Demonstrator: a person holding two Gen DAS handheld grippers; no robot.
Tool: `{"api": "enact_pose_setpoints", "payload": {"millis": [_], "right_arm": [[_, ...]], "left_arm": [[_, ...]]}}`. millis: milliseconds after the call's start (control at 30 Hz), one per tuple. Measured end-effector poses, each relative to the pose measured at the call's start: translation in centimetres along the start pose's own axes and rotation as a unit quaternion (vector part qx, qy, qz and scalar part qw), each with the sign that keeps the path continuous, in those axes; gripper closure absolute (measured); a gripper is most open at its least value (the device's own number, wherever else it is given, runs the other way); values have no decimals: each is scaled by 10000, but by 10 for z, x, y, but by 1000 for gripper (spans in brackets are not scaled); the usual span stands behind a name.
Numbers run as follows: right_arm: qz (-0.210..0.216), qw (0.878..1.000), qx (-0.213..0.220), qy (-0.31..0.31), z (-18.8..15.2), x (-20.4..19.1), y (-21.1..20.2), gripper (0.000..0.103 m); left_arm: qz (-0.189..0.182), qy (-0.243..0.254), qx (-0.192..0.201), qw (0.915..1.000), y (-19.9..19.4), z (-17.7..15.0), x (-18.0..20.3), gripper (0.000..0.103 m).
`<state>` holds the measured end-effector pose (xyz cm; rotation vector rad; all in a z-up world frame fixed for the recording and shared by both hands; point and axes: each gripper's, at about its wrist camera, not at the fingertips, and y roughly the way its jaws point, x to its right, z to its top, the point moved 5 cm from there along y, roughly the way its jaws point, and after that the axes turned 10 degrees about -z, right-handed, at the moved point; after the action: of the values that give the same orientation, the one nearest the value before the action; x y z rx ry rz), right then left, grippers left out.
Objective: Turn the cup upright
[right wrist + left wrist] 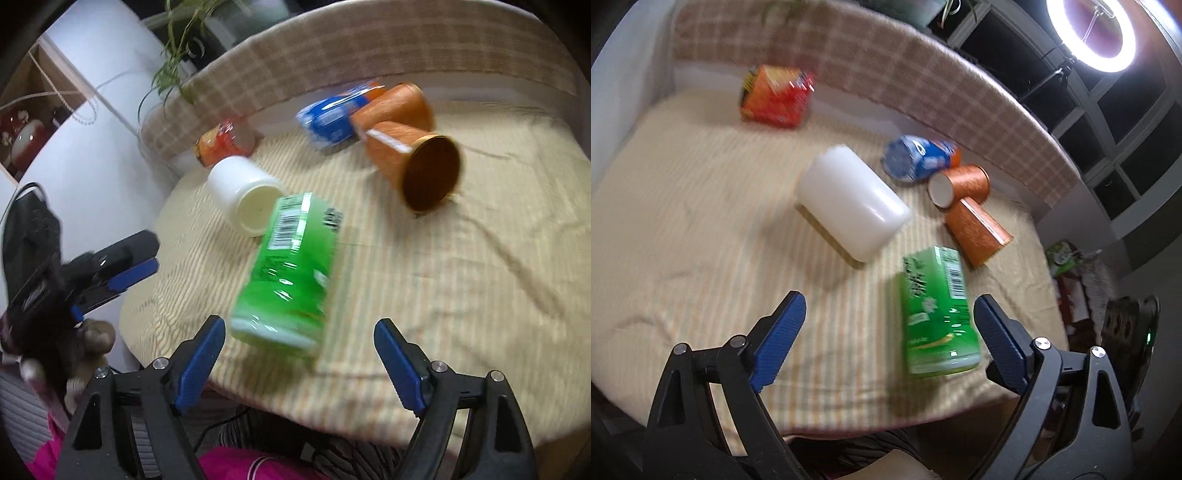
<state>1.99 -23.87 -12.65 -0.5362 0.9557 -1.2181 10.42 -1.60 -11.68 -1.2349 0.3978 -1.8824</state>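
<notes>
Both views are smearing with motion blur, so the print on the green can (936,314) is staying unreadable; only a white barcode patch near its far end is making itself out. The can is lying on its side on the striped cloth of the worktop (683,221), near the front edge.

The white cup (849,201) is lying on its side just beyond the green can, and in the right wrist view its open mouth (256,210) is facing the can. Beyond the can and to its right, two orange cups (973,206) are lying tipped over and touching each other; whether one is sitting partly inside the other cannot be told. A blue packet (918,157) is lying just behind them, its lettering too blurred to read. A red and orange box (775,94) is sitting far beyond the can by the checked cloth border, its label also illegible.

The left gripper (890,328) is hanging over the front edge with its jaws spread wide, holding nothing; the can is lying between its fingers and partly hiding behind the right one. The right gripper (299,352) is likewise gaping wide and empty just short of the can's near end. A ring lamp (1091,33) is glaring at the top edge, cut off.
</notes>
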Motion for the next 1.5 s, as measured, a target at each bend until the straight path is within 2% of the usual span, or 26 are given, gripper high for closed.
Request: {"api": "enact_pose_setpoints", "payload": {"millis": [233,367,467,533,967,1167,1267,1500], "right_arm": [[-367,9976,271,517,-17,41,-30,18],[-443,9952,325,813,-21,60,-36,18],[-481,9937,324,960,-26,71,-38,18],[-486,9933,301,1005,-29,73,-38,18],[-549,9907,228,1220,-33,93,-35,18],[-580,9889,154,1361,-34,102,-30,18],[-608,9880,153,1411,-35,104,-30,18],[-589,9874,163,1459,-34,104,-29,18]], "left_arm": [[-379,-208,-486,9979,35,3,10,9],[-472,-295,-715,9959,53,5,14,9],[-539,-455,-893,9935,67,7,13,20],[-603,-592,-998,9914,76,9,12,20],[-535,-599,-1270,9886,110,9,16,25],[-500,-584,-1382,9874,118,6,17,34],[-480,-614,-1422,9868,122,6,17,44],[-369,-379,-1325,9898,117,6,24,45]]}}
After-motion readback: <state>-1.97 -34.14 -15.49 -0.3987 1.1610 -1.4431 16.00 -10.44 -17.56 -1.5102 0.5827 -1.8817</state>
